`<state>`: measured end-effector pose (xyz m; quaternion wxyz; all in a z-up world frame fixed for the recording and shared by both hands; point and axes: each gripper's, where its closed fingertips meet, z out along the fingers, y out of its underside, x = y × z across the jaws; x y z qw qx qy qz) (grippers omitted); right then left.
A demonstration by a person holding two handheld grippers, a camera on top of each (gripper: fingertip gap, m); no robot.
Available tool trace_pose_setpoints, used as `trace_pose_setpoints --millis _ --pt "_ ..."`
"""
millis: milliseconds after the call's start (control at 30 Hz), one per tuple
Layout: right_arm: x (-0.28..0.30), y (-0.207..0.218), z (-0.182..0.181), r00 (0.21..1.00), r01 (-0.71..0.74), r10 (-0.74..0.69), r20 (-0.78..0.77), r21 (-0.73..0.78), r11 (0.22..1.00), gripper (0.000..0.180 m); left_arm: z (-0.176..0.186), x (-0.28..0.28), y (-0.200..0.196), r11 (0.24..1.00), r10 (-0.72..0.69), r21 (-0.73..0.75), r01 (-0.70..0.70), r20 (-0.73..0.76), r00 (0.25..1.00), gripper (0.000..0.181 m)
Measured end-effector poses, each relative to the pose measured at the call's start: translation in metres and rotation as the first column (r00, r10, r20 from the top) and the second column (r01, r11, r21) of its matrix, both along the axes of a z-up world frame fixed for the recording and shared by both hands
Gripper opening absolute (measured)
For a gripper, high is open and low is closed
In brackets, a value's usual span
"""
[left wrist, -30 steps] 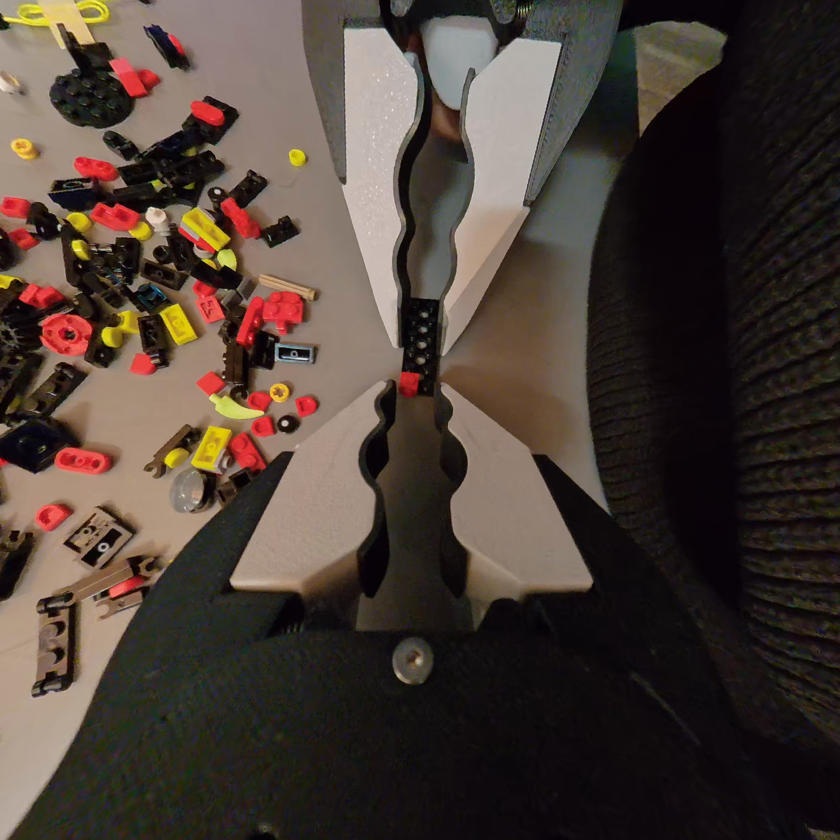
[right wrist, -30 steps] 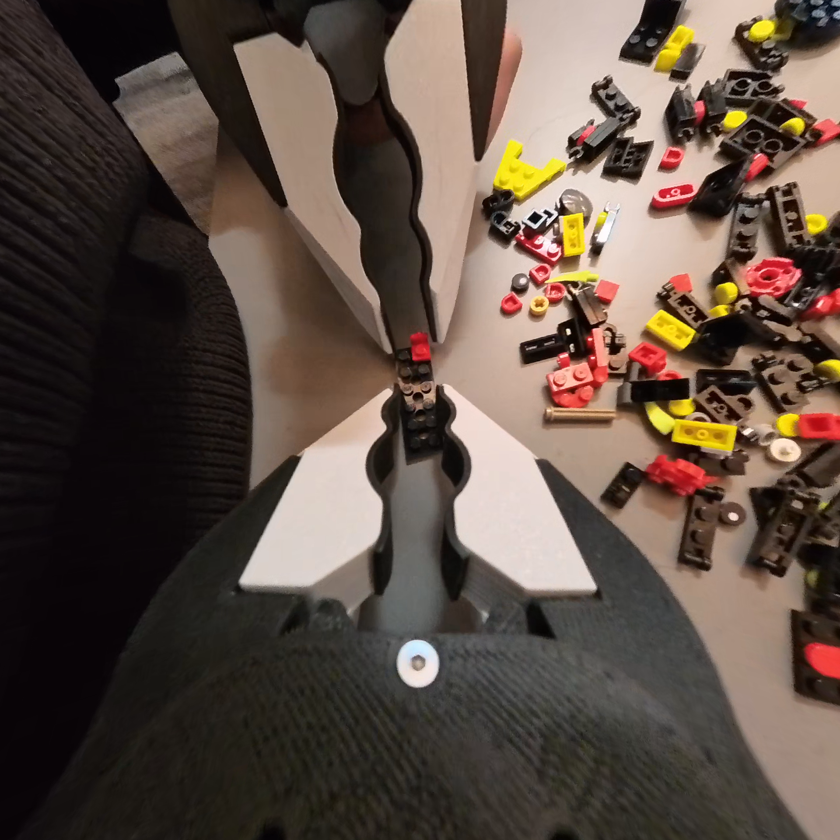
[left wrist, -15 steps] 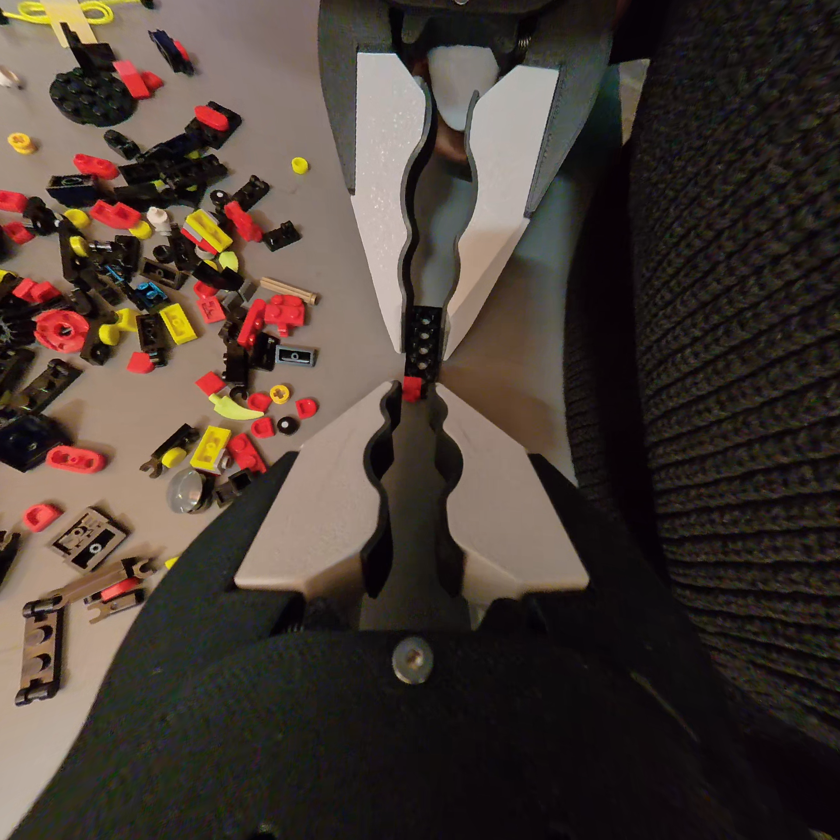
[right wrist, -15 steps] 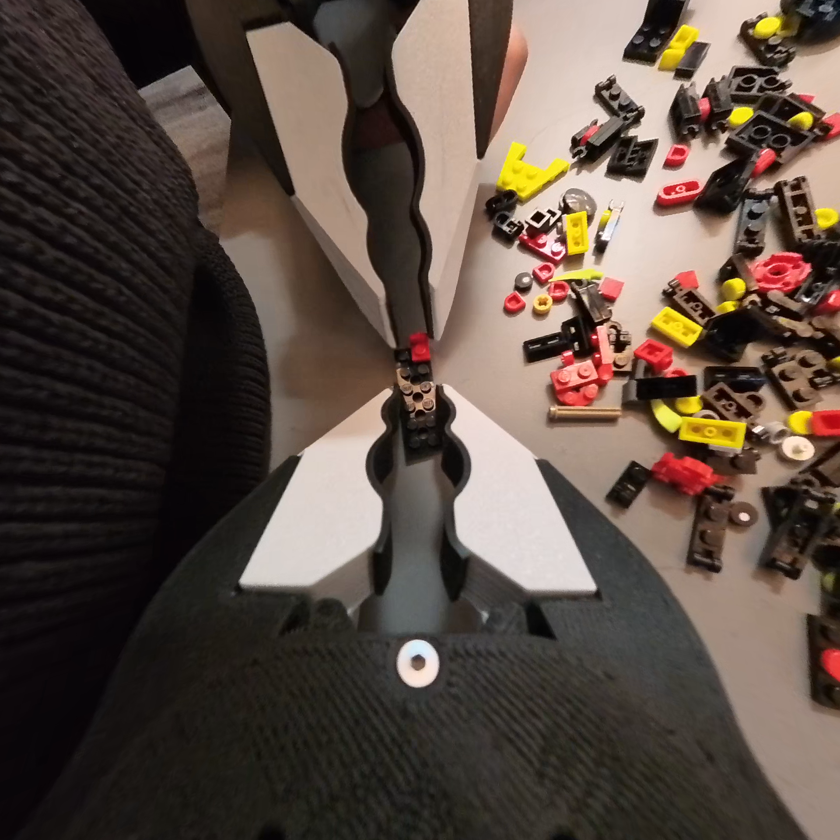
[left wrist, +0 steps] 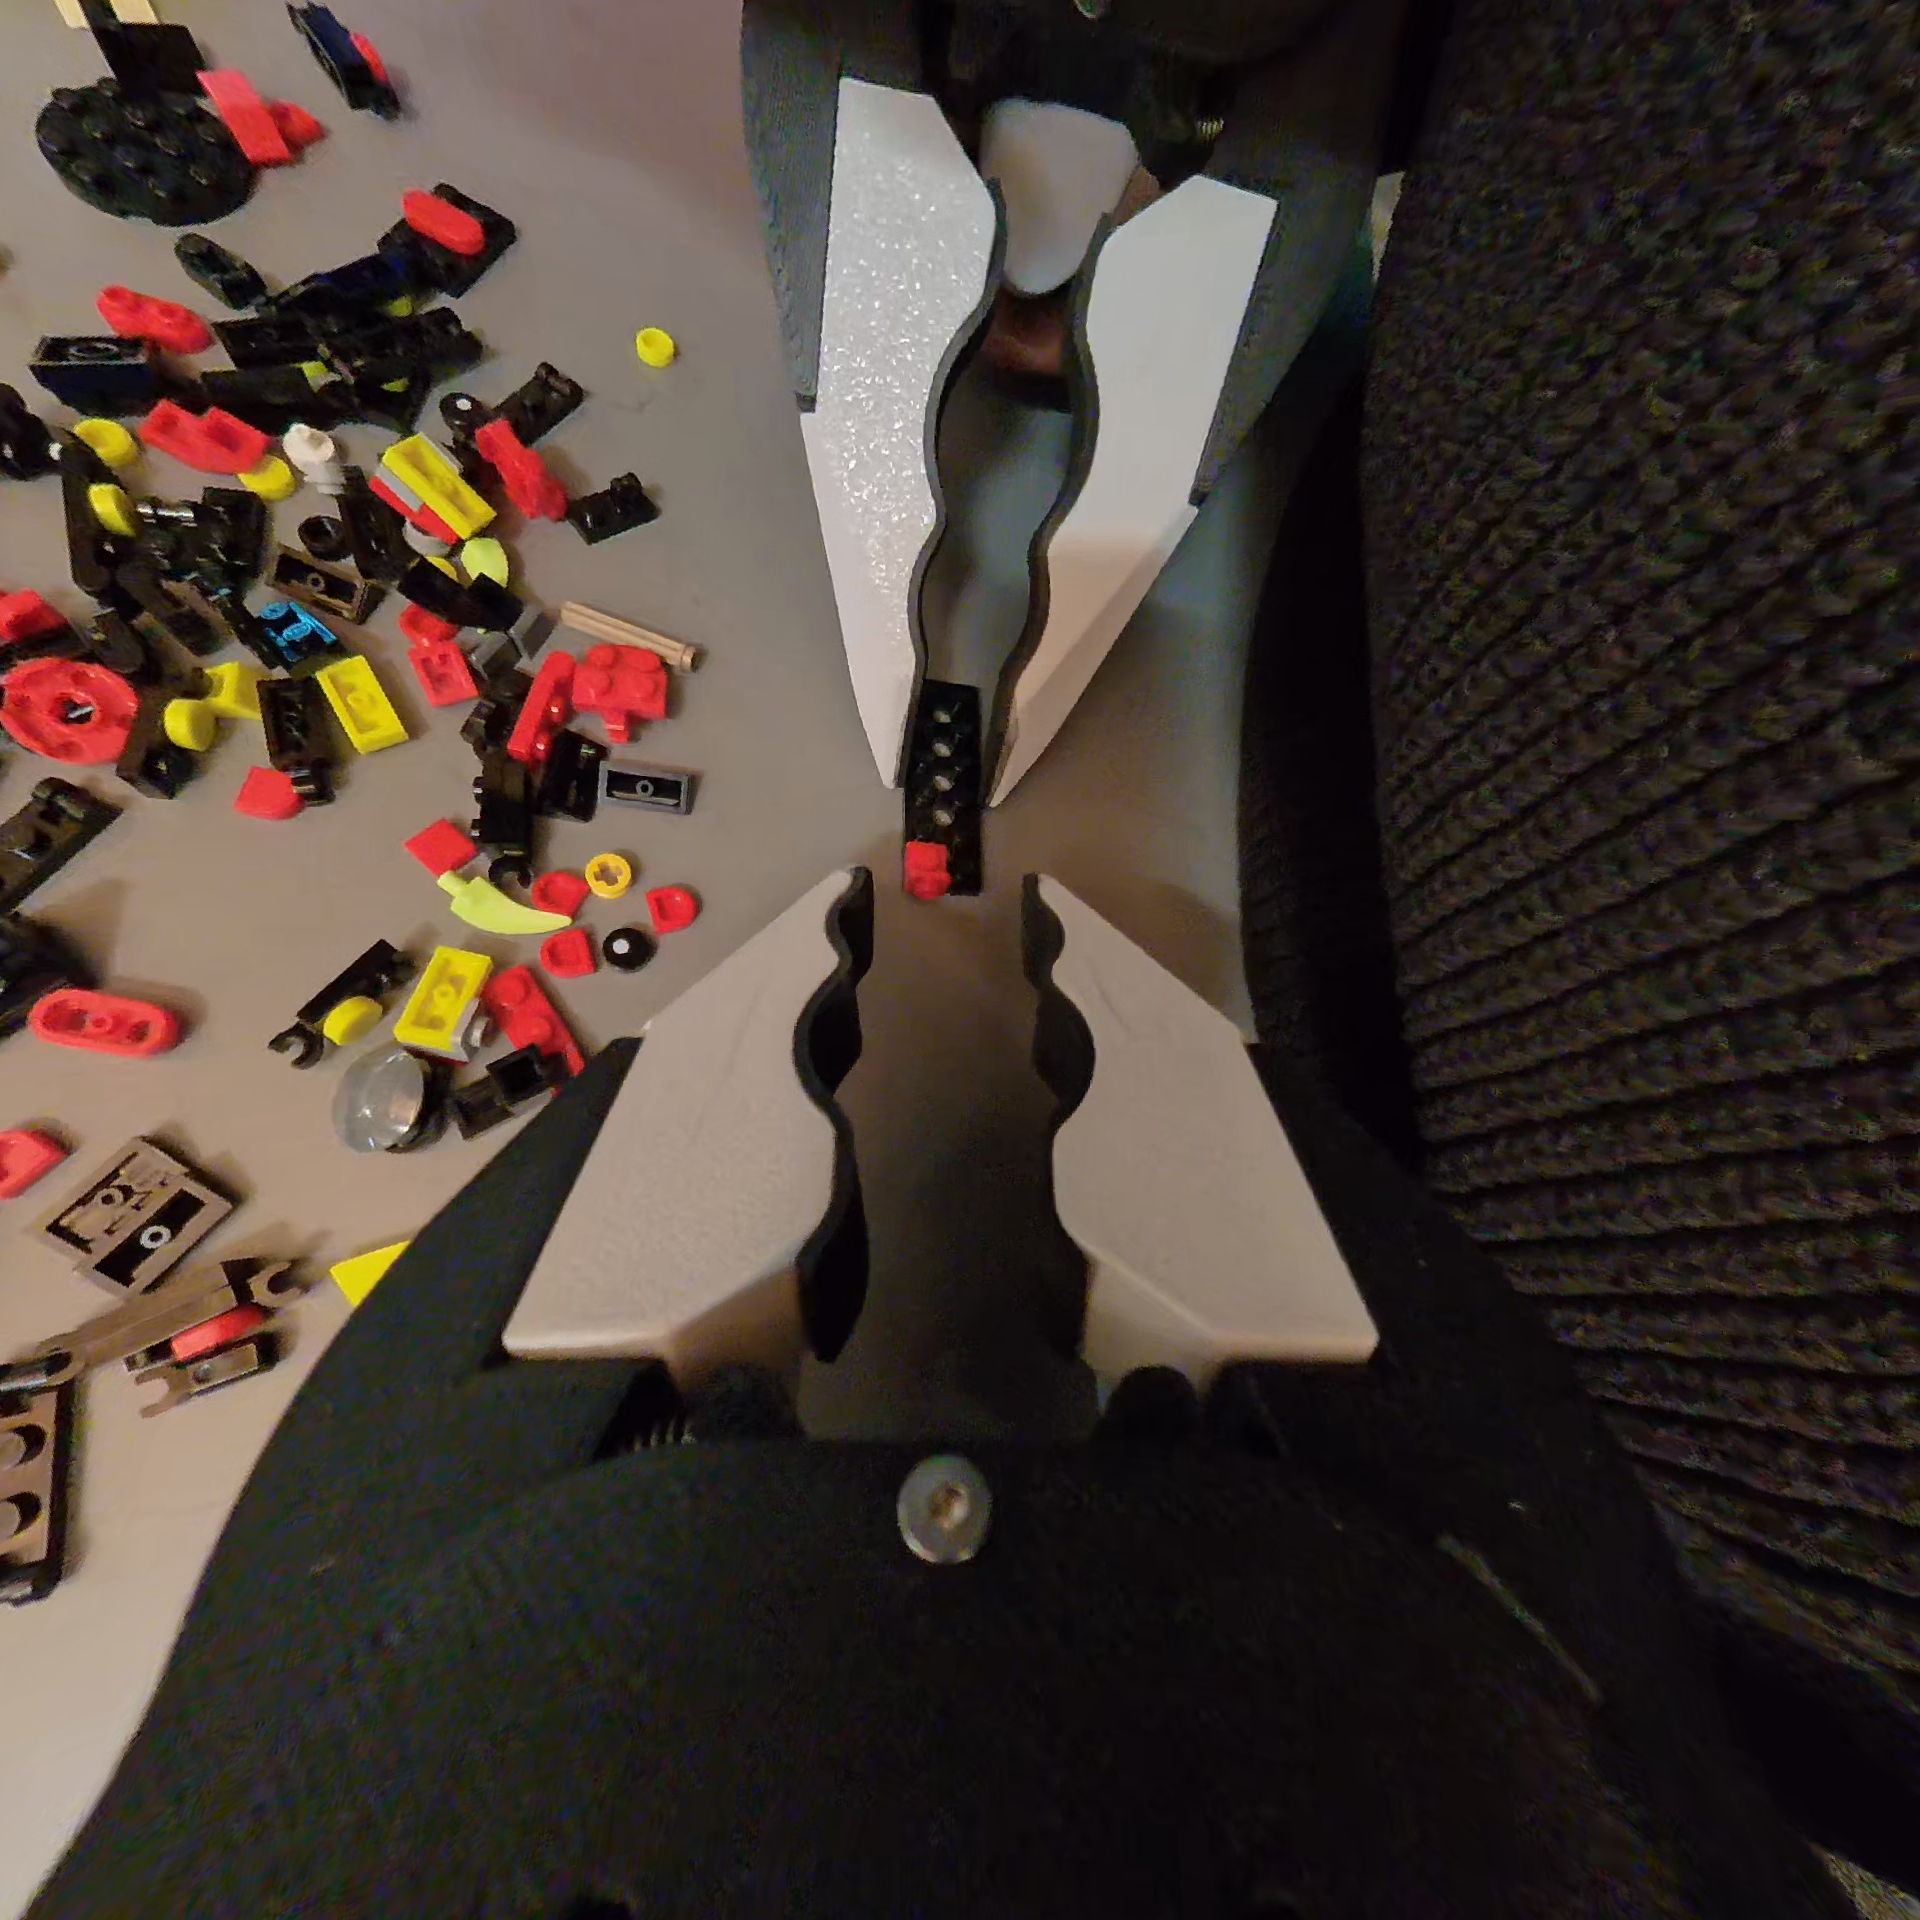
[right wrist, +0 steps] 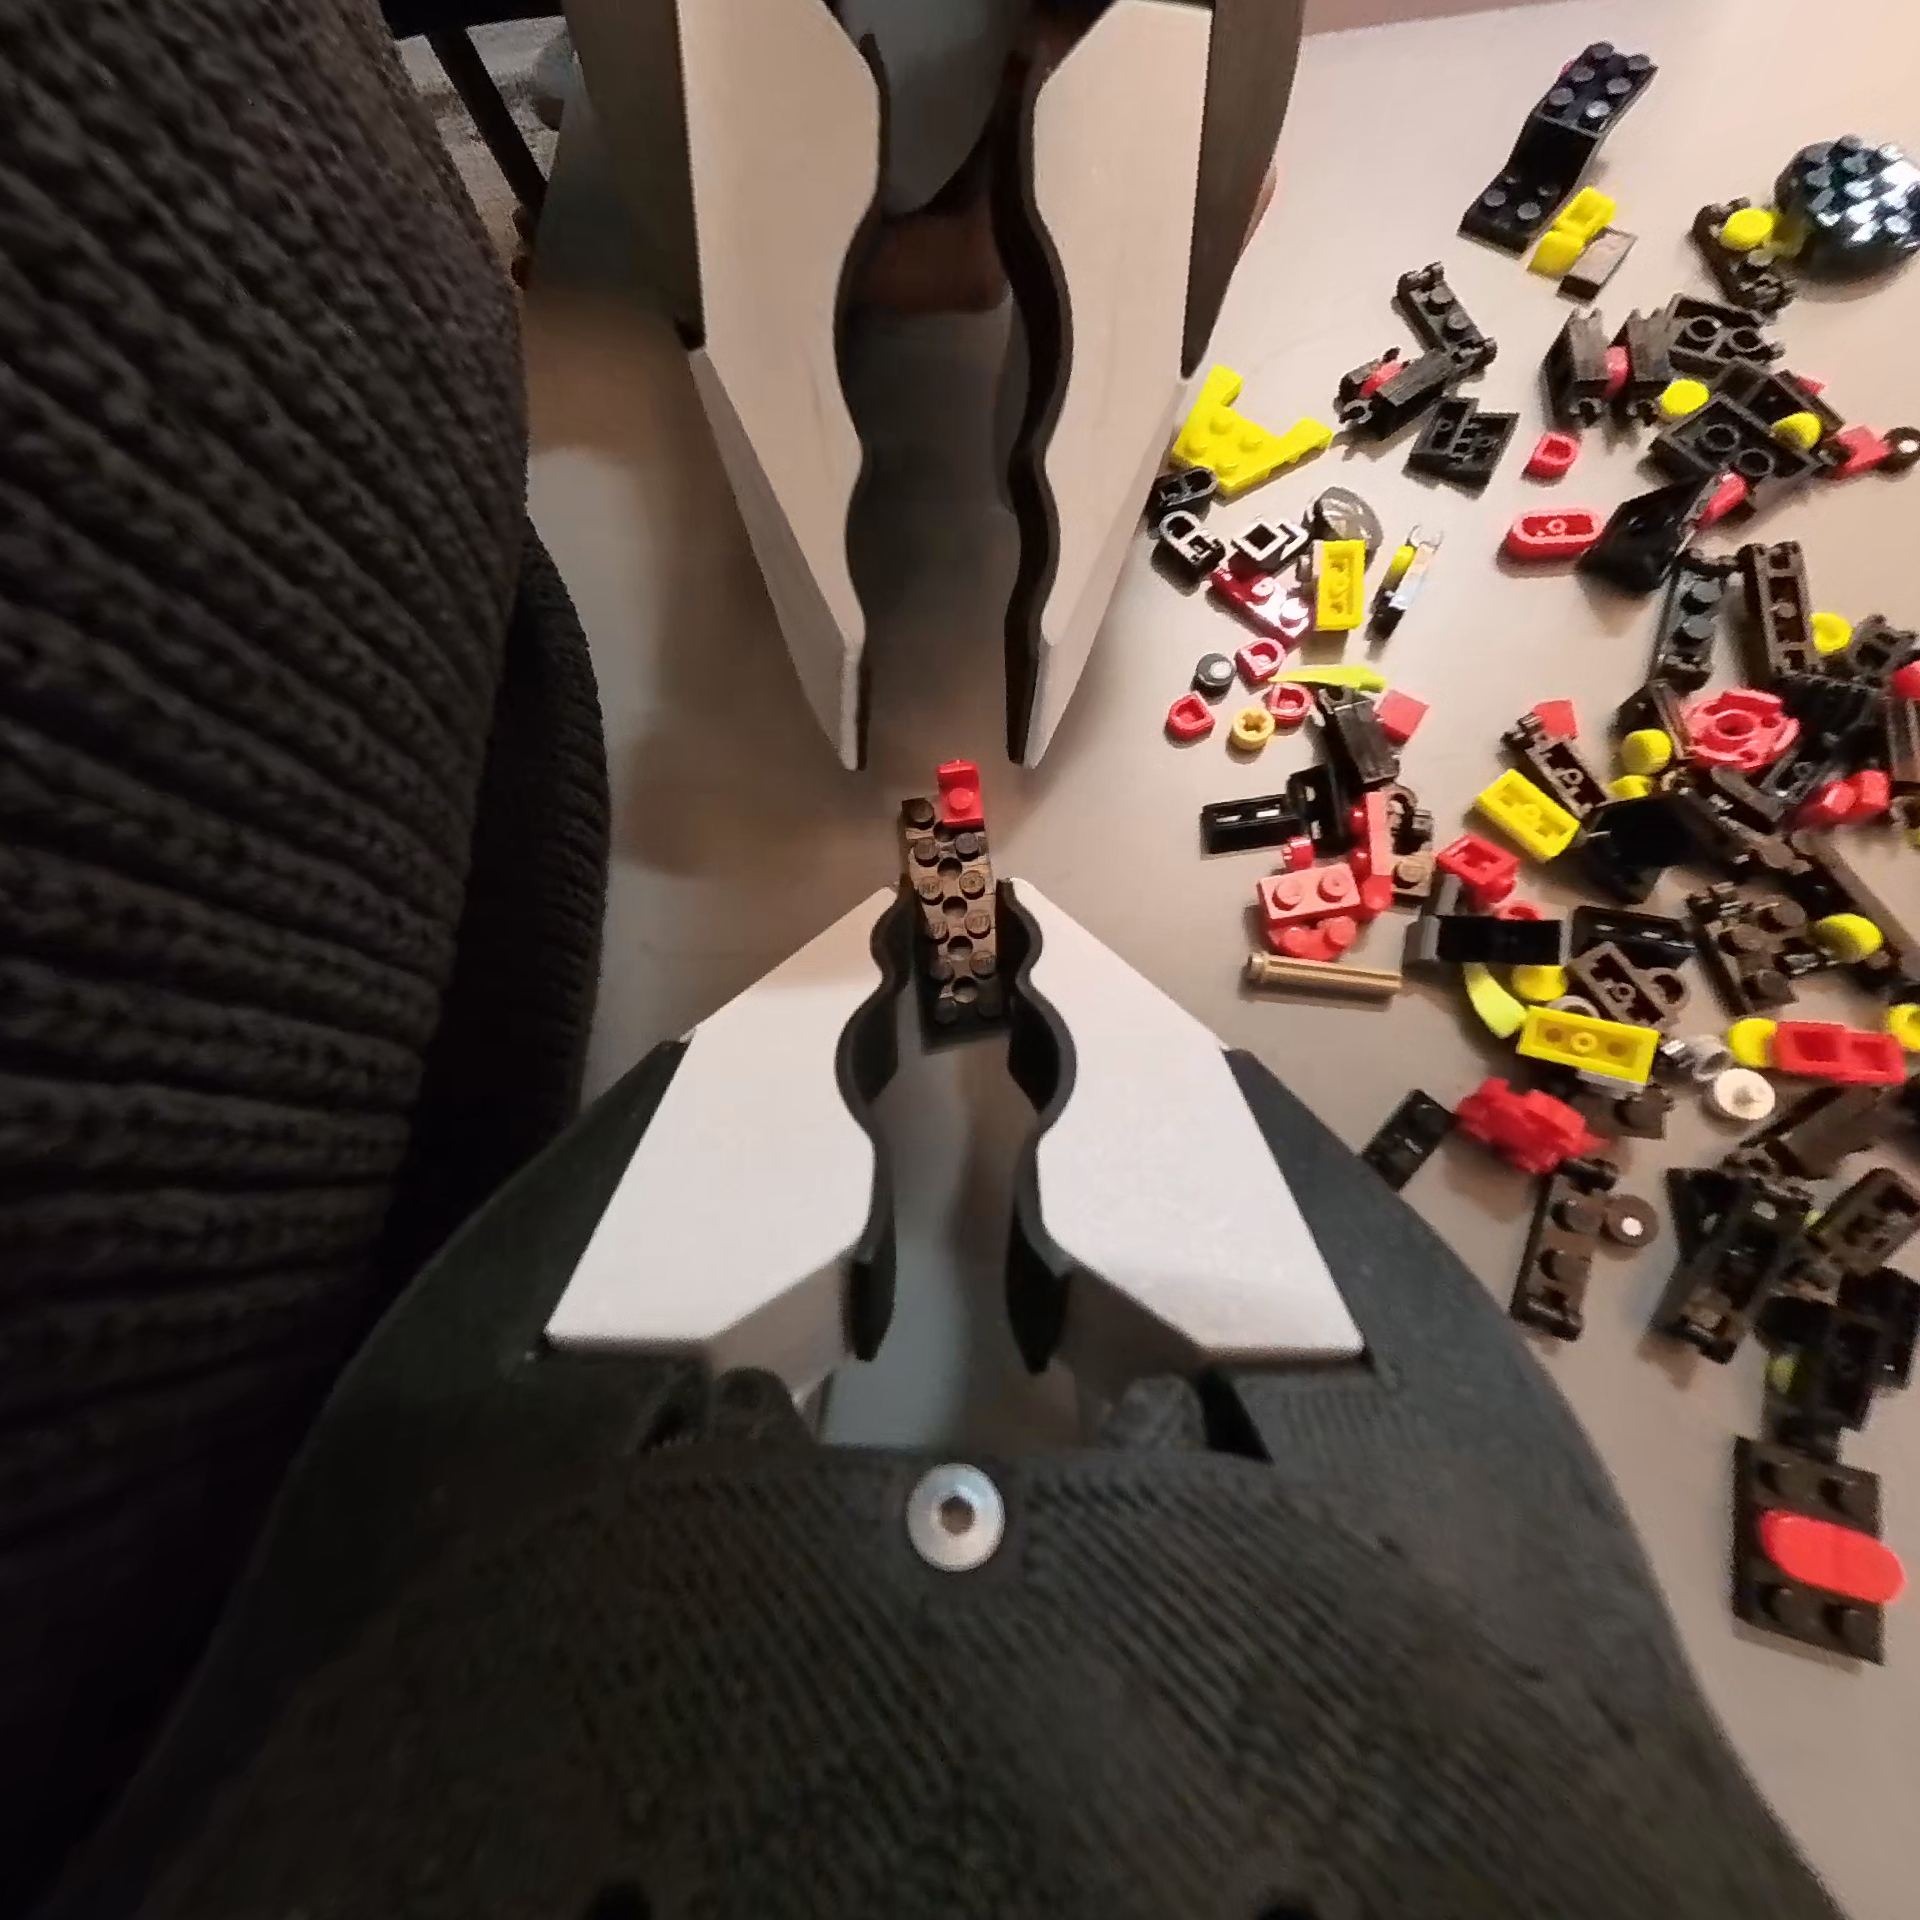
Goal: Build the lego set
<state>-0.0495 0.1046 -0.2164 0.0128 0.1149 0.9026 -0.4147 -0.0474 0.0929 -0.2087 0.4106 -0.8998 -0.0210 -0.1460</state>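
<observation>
My right gripper (right wrist: 954, 891) is shut on a long black studded plate (right wrist: 958, 935) and holds it above the grey table (right wrist: 1195, 1195). A small red piece (right wrist: 958, 790) sits on the plate's far end. My left gripper (left wrist: 945, 883) is open and empty, and its tips stand either side of that red piece (left wrist: 925, 868) without touching it. The left wrist view shows the right gripper (left wrist: 942, 792) opposite, with the black plate (left wrist: 943, 764) between its fingers. The right wrist view shows the left gripper (right wrist: 940, 764) open, tip to tip with mine.
Many loose red, yellow and black pieces (left wrist: 343, 644) lie spread on the table, on the right side in the right wrist view (right wrist: 1621, 852). A dark knitted fabric (left wrist: 1662, 727) fills the side by the table edge (right wrist: 208, 623). Only a small space, under 4 cm, lies between the two pairs of fingers.
My left gripper has opened and let go of the red piece, which stays on the end of the black plate. It has drawn back slightly. The right gripper keeps its hold.
</observation>
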Motion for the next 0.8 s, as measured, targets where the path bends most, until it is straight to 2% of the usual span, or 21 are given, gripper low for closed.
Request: trace_pose_setpoints --millis 167,300,500,633,800 --pt "-0.0001 -0.0003 -0.0002 1.0 -0.002 0.002 -0.019 0.004 1.0 0.014 -0.0016 0.0016 0.001 1.0 -0.005 -0.01 0.005 0.004 1.0 0.022" --pt "-0.0002 -0.0004 -0.0003 1.0 -0.002 0.002 -0.021 0.004 1.0 0.014 -0.0038 -0.0002 0.0021 1.0 0.004 -0.023 -0.005 -0.017 1.0 0.012" --pt "-0.0012 -0.0014 -0.0004 1.0 0.013 -0.013 -0.009 0.002 1.0 0.014 -0.0045 -0.0021 0.0023 1.0 0.014 -0.028 -0.015 -0.023 1.0 0.007" --pt "-0.002 -0.0018 -0.0004 1.0 0.02 -0.02 -0.009 0.002 1.0 0.014 -0.0061 -0.0056 0.0026 0.999 0.019 -0.034 -0.021 -0.078 0.997 0.006" --pt "-0.0043 -0.0019 -0.0004 0.999 0.033 -0.033 -0.011 0.003 0.999 0.014 -0.0059 -0.0055 0.0014 0.999 0.021 -0.035 -0.023 -0.056 0.998 0.007"
